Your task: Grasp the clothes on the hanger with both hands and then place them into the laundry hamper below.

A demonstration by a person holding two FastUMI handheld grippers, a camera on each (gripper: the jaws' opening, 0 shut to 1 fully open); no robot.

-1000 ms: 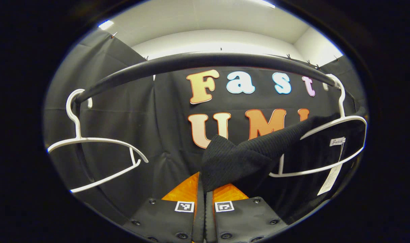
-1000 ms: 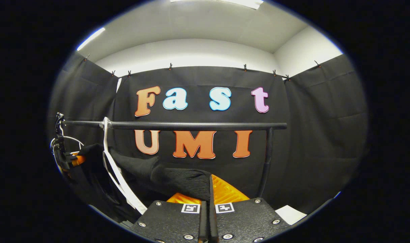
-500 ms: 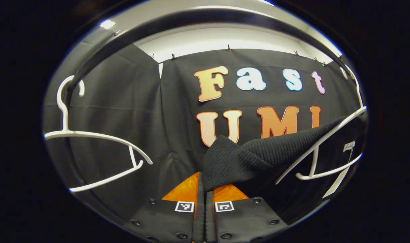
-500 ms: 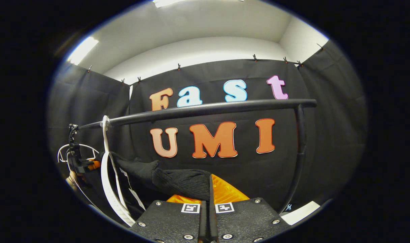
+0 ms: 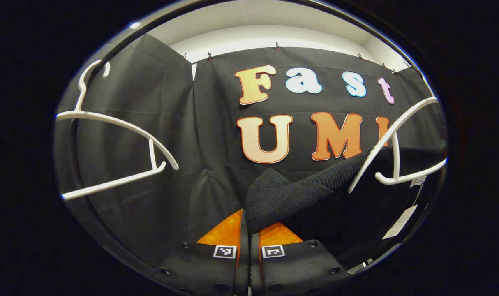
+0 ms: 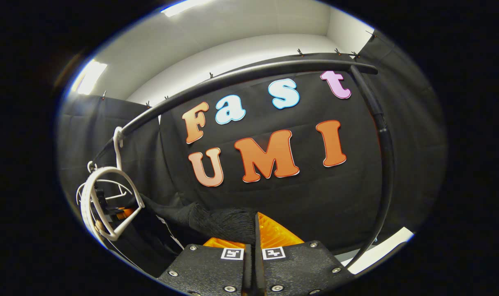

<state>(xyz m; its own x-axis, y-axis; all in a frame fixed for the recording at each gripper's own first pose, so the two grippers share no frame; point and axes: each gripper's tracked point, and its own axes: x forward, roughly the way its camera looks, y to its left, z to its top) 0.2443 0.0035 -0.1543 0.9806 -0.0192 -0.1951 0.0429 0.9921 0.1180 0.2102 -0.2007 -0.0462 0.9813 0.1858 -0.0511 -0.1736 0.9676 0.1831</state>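
Down came both my grippers since a second ago, and the black rail that had crossed level in the right gripper view arched high over the top of it, while in the left gripper view the empty white hanger slid up toward the rim. My left gripper had its fingers pressed together on a fold of the black knit garment, no gap between them. My right gripper was clamped just as tight on the other end of that same cloth, bunched up right at the tips. Between the two, the garment stretched slack, one part draped against the second white hanger, which hung tilted off the rail. Its white tags dangled below.
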